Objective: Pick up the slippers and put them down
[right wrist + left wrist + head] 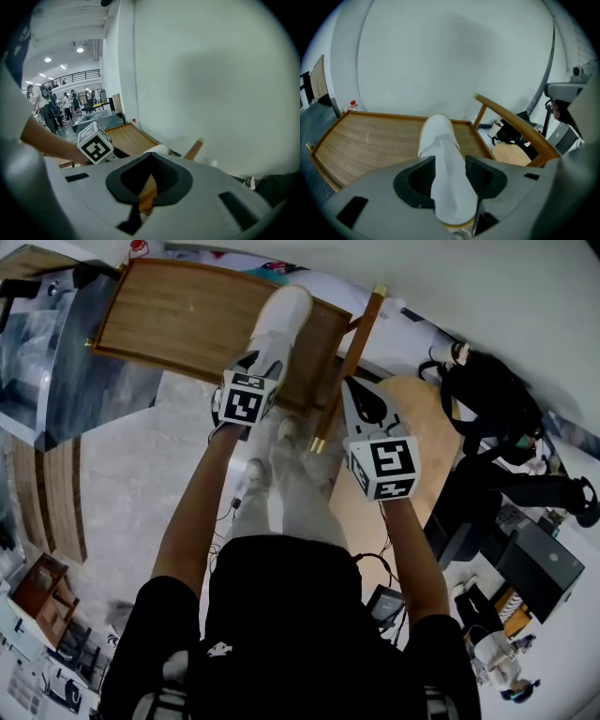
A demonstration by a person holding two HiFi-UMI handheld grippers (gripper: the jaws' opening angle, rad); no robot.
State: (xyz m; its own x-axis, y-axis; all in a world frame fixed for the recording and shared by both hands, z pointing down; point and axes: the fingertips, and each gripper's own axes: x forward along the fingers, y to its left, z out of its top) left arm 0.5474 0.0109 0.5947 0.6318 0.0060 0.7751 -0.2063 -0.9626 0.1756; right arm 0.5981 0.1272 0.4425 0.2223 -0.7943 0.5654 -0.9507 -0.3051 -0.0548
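One white slipper (438, 136) on wooden tabletop (370, 140), loose between parted left gripper (450, 159) jaws; right gripper (150, 157) clenched, empty; one wooden post (366, 324) alongside.

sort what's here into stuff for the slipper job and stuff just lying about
For the job: white slipper, left gripper with its jaws either side of it, wooden table under it.
Lying about: black backpack, wooden chair.

Bright even light, soft shadows, fisheye distortion, dark vignetted corners
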